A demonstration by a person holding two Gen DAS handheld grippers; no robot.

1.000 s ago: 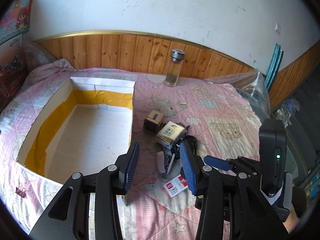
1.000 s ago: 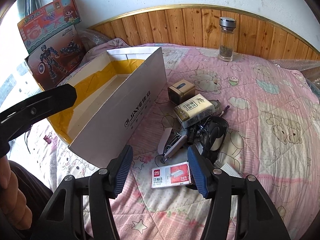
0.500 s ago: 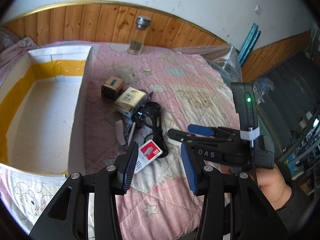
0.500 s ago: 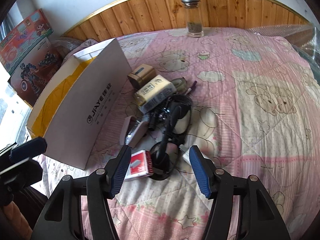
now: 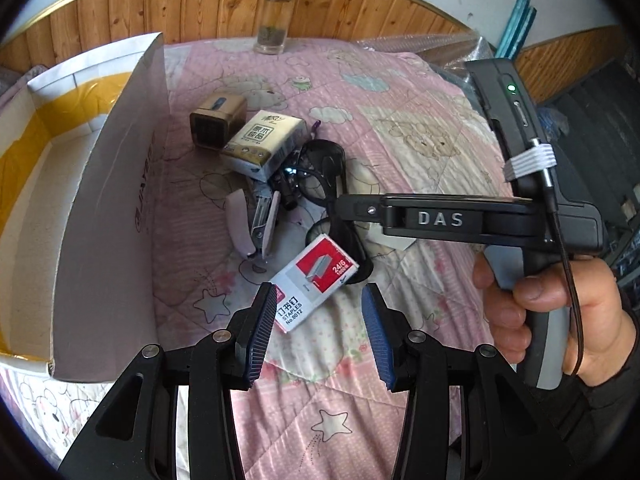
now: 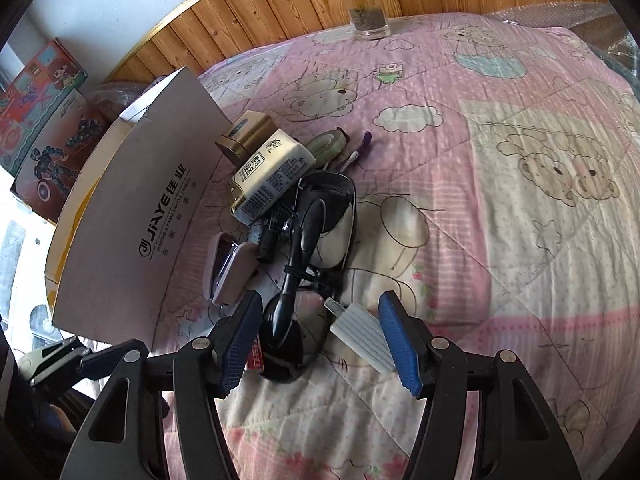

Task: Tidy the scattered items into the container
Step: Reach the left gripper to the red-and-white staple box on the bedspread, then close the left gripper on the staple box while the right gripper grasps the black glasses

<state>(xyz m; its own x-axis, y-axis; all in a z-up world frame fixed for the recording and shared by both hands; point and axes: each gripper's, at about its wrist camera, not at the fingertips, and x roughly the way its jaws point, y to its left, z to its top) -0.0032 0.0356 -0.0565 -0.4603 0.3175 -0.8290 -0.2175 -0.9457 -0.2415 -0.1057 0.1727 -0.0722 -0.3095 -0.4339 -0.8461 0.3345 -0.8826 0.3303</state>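
Note:
A white cardboard box [image 5: 108,216] with yellow tape inside lies open on the pink quilt at the left; it also shows in the right wrist view [image 6: 132,216]. Beside it lies a pile: a red and white staples box [image 5: 314,280], a pink stapler [image 5: 256,220], a tissue pack [image 5: 266,144], a small brown box [image 5: 216,124], black glasses [image 6: 320,216] and a white ribbed plug [image 6: 360,336]. My left gripper [image 5: 320,328] is open just short of the staples box. My right gripper [image 6: 324,340] is open over the glasses' near end and the plug.
A glass jar [image 5: 276,16] stands at the back against the wood panelling. Toy boxes [image 6: 44,120] stand beyond the cardboard box. Bubble wrap [image 5: 436,44] lies at the quilt's far right edge.
Both grippers have moved forward and down toward the pile. The left one has swung right from the box to the staples box. The right one has shifted from the staples box to the glasses and plug.

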